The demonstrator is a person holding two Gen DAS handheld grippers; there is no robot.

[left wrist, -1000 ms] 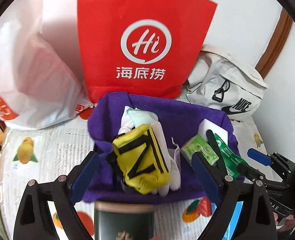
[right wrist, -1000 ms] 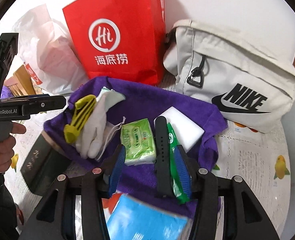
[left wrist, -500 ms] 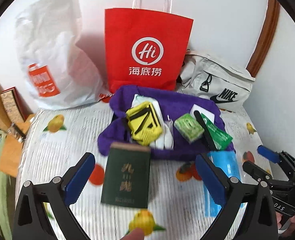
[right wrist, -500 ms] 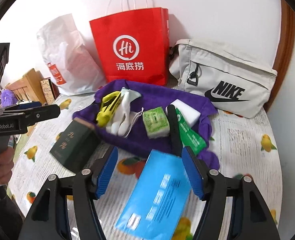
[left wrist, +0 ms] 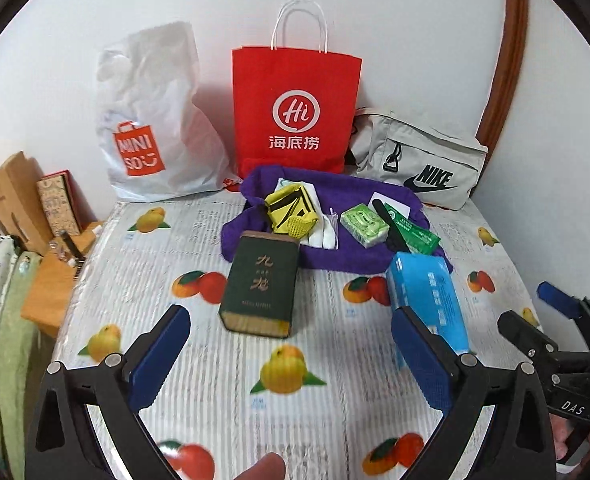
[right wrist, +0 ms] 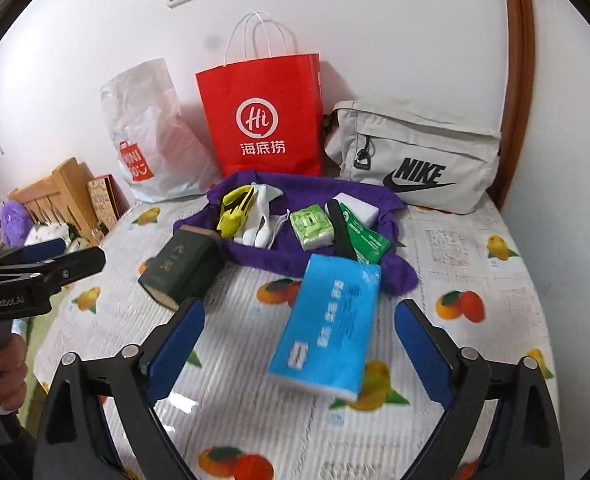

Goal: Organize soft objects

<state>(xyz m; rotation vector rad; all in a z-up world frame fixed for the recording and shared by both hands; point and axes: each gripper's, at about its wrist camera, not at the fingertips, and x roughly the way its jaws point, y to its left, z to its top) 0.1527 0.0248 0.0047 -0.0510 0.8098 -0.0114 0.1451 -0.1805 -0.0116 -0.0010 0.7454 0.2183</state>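
- Left gripper (left wrist: 291, 354): jaws spread wide, nothing between them, hanging over the counter (left wrist: 215, 380) short of the green box (left wrist: 261, 284).
- Right gripper (right wrist: 299, 340): jaws opening, already wide; the blue tissue pack (right wrist: 327, 324) lies on the counter between them but the pads do not press it.
- Tissue pack: looks light, soft and squashy in a slick plastic wrap. Best taken across its short width near the middle, with a gentle squeeze; a hard pinch at one end would likely crumple it or let it slide.
- Purple cloth (right wrist: 295, 256): limp and lying rumpled behind the pack, carrying the yellow glove (right wrist: 235, 210), white glove (right wrist: 261, 220), green tissues (right wrist: 313, 226) and sponge (right wrist: 359, 206). Lifting an edge would probably spill them.
- Gloves: floppy, light; pinch a bunched fold.
- Green box: looks stiff, hardly a soft item; its narrow sides suit a grip.
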